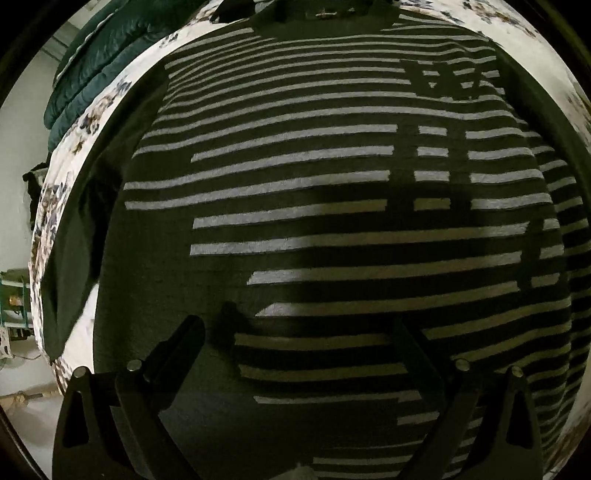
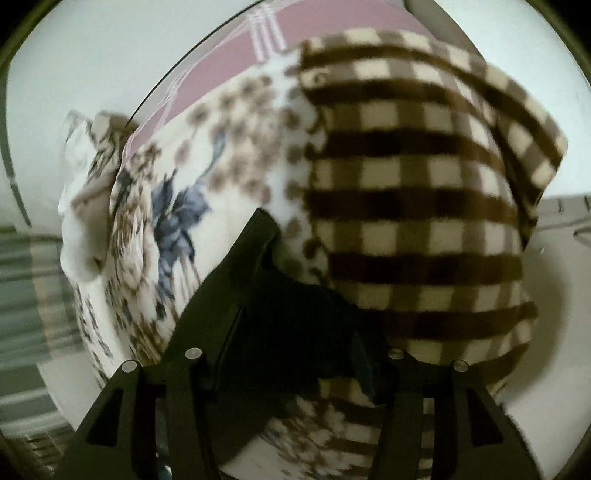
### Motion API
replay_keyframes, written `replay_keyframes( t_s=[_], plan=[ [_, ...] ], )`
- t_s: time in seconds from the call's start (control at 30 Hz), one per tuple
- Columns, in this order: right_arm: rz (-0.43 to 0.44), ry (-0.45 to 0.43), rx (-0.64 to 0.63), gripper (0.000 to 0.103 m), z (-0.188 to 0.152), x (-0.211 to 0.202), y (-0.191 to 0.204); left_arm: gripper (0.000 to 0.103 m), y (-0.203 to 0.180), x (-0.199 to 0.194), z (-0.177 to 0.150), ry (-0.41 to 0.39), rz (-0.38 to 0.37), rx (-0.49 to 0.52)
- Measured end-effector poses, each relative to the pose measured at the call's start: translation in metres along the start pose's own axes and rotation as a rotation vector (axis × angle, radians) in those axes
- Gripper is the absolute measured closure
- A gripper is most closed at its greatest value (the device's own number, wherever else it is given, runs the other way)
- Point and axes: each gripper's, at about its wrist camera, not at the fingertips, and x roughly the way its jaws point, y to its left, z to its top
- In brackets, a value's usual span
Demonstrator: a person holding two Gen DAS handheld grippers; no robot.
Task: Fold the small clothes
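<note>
Left hand-held gripper (image 1: pixel 299 332) hung wide and empty over the striped garment (image 1: pixel 332 206), which lay flat and unfolded on the floral bed sheet (image 1: pixel 92 114). Right hand-held gripper (image 2: pixel 306 295), jaws part-spread, had dark cloth (image 2: pixel 295 332) between them, grip unclear in the blur, beside a checked blanket (image 2: pixel 417 206); folding looked barely started.

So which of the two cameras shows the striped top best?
The left wrist view: the striped top lies spread flat on the floral bedsheet, filling the picture. The right wrist view shows none of it, only a checked blanket and bedding.
</note>
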Motion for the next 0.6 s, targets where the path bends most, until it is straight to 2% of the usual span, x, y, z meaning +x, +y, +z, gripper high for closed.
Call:
replay_keyframes(
  t_s=[0.07,0.13,0.17,0.27,0.37,0.47,0.57,0.6],
  plan=[
    [0.010,-0.051,-0.015,0.048,-0.002,-0.004,0.009,0.000,0.003,0.000,0.000,-0.002,-0.003,-0.007],
    [0.004,-0.074,-0.053,0.075,-0.003,-0.005,0.021,0.000,0.006,0.000,0.002,-0.002,-0.007,-0.015],
    [-0.019,-0.079,-0.076,0.091,-0.004,-0.004,0.028,0.000,0.010,0.000,0.004,-0.001,-0.009,-0.021],
    [-0.057,-0.115,-0.162,0.092,-0.012,-0.012,0.060,0.000,0.023,-0.001,0.007,-0.006,-0.012,-0.052],
    [-0.063,-0.146,-0.309,0.092,-0.035,-0.033,0.112,0.000,0.046,0.000,0.013,-0.011,-0.008,-0.099],
    [-0.040,-0.166,-0.503,0.092,-0.075,-0.054,0.187,0.000,0.077,0.001,0.019,-0.015,0.004,-0.159],
    [-0.003,-0.166,-0.722,0.092,-0.135,-0.062,0.273,0.000,0.115,0.004,0.022,-0.025,0.021,-0.237],
    [0.016,-0.155,-0.813,0.092,-0.166,-0.060,0.307,0.000,0.133,0.005,0.022,-0.029,0.030,-0.269]
  ],
)
